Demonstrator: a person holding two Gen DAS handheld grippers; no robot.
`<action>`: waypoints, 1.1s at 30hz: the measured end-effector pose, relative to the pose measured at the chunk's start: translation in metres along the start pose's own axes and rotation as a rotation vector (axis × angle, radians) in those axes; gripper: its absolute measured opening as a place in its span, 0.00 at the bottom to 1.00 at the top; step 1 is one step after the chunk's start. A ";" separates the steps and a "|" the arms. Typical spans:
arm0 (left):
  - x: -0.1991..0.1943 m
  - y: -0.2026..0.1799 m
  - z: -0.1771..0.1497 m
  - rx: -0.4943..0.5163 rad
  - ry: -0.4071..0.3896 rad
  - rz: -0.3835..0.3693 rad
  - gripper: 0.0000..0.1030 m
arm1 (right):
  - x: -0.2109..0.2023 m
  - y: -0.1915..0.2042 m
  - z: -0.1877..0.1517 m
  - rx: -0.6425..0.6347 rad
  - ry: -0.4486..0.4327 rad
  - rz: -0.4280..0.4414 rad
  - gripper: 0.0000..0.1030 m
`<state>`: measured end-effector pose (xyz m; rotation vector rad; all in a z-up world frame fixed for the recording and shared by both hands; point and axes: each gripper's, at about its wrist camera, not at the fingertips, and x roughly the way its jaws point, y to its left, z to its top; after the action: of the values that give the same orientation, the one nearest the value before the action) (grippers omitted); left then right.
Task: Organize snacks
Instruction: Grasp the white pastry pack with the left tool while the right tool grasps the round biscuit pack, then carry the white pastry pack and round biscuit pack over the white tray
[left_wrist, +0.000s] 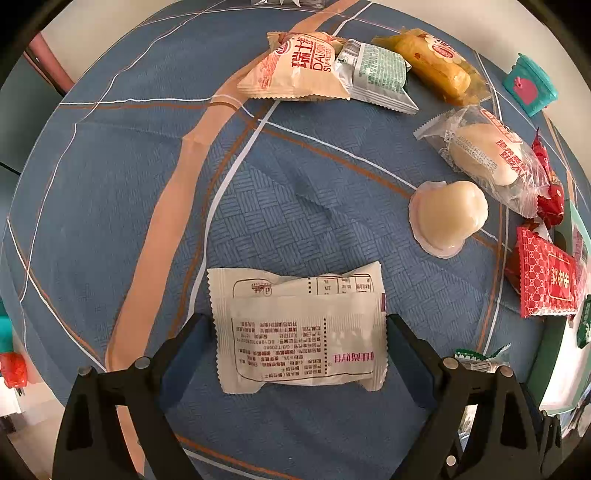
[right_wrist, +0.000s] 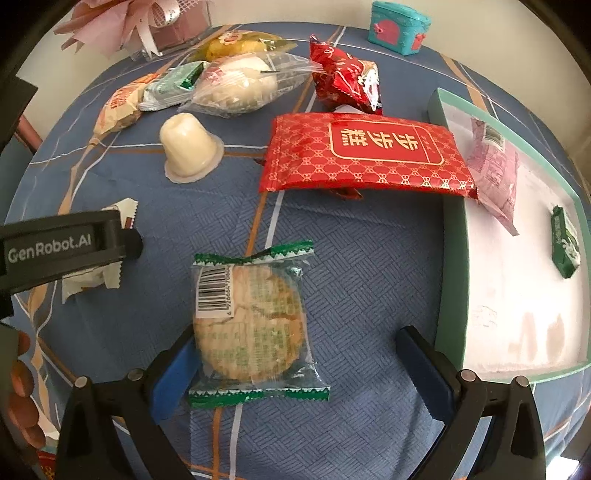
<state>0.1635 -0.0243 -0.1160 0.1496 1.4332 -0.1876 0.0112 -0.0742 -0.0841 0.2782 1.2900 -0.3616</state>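
A white snack packet (left_wrist: 299, 332) lies print side up on the blue tablecloth, between the fingers of my left gripper (left_wrist: 299, 343). The jaws stand wide on either side of it, at its edges, and it looks flat and unsqueezed. The right wrist view shows that gripper's body (right_wrist: 66, 247) over the same packet (right_wrist: 92, 275). My right gripper (right_wrist: 301, 373) is open over a clear, green-edged cracker packet (right_wrist: 251, 325), which lies close to its left finger. A teal-rimmed tray (right_wrist: 450, 258) at the right holds a pink packet (right_wrist: 495, 173) and a small green one (right_wrist: 565, 247).
A flat red packet (right_wrist: 362, 155) overlaps the tray's near corner. Beyond lie a jelly cup (right_wrist: 190, 147), a clear-wrapped bun (right_wrist: 240, 85), a crinkled red bag (right_wrist: 347, 79) and more packets (left_wrist: 295, 70). A teal toy box (right_wrist: 399, 26) stands at the far edge. A person's fingers (right_wrist: 22, 376) show at lower left.
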 end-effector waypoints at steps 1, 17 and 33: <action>0.000 0.001 0.001 0.000 0.001 0.000 0.92 | 0.000 0.002 0.000 0.002 0.001 -0.007 0.99; -0.034 0.027 -0.021 0.025 -0.002 -0.036 0.66 | -0.017 0.045 0.006 -0.140 -0.017 0.067 0.51; -0.108 0.057 -0.023 -0.045 -0.115 -0.179 0.56 | -0.064 0.025 0.018 -0.042 -0.151 0.163 0.51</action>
<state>0.1396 0.0402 -0.0122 -0.0262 1.3352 -0.3057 0.0226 -0.0522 -0.0177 0.3123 1.1165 -0.2122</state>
